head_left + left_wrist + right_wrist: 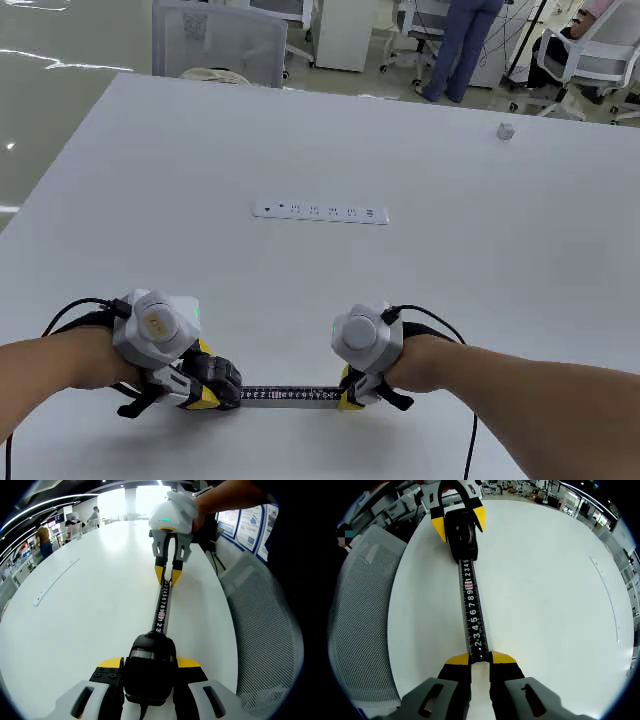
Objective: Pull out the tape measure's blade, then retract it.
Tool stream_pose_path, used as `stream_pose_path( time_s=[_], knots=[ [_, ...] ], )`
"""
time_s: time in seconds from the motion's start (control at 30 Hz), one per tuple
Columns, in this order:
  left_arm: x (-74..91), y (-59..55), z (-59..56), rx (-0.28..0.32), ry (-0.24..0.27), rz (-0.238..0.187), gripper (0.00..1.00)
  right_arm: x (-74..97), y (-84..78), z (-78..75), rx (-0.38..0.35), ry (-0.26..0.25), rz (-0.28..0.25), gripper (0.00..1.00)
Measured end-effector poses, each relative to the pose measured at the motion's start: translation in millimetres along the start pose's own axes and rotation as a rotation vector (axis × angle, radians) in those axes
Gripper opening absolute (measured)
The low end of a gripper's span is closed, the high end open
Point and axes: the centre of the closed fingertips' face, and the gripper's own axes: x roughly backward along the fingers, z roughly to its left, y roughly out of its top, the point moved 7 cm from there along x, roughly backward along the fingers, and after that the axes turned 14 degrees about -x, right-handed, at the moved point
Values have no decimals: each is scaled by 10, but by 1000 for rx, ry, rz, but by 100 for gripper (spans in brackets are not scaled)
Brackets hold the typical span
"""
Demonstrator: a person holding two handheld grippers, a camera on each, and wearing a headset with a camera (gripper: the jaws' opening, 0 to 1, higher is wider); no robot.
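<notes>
the black tape measure (150,672) lies on the white table (450,250), on the person's side of the power strip (320,212), clamped between the jaws of the left gripper (149,662), which cover its flanks. its blade (472,615) runs flat to the right gripper (480,656), whose jaws pinch its end; the hook is hidden there. a small grey object (506,131) beyond the power strip is too small to make out.

It was an office: mesh chairs (215,40) stood beyond the long white surface (450,250), a power strip (320,211) on it.
</notes>
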Motion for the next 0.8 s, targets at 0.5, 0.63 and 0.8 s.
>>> stream_pose_path(
  time_s=[0.5,0.63,0.8],
  knots=[
    [-3,3,-2,0,5,-1,34,30,-79,-27,-7,-8,7,12],
    [-3,-1,0,0,7,-3,34,36,-96,-39,0,-12,17,11],
    [-1,-3,1,-3,5,-4,34,54,-110,-35,-2,-13,21,11]
  ],
)
